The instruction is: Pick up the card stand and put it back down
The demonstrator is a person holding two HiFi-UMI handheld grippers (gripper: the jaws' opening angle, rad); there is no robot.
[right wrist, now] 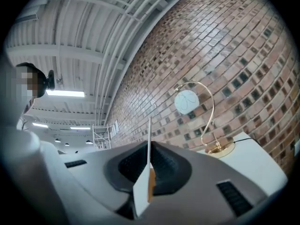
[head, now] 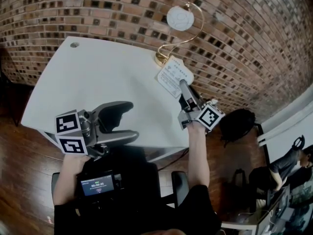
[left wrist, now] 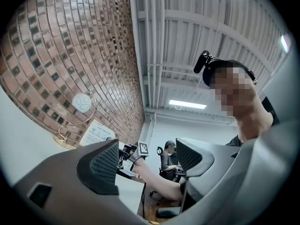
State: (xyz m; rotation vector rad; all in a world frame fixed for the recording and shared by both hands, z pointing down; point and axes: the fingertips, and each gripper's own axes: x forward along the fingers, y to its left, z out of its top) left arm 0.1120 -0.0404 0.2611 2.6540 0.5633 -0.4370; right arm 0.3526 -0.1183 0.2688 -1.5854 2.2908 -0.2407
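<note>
**Jaws pinching the card stand edge-on**

The right gripper jaws are pressed together on the card stand, seen edge-on between the pads. The stand sits tilted over the far right corner of the desk, just beside the gold hoop ornament. Whether it clears the surface cannot be told. The left gripper jaws are spread and empty.

Assessment: the stand looks light, thin, stiff and smooth. A grip low on the panel should keep it from swivelling.
</note>
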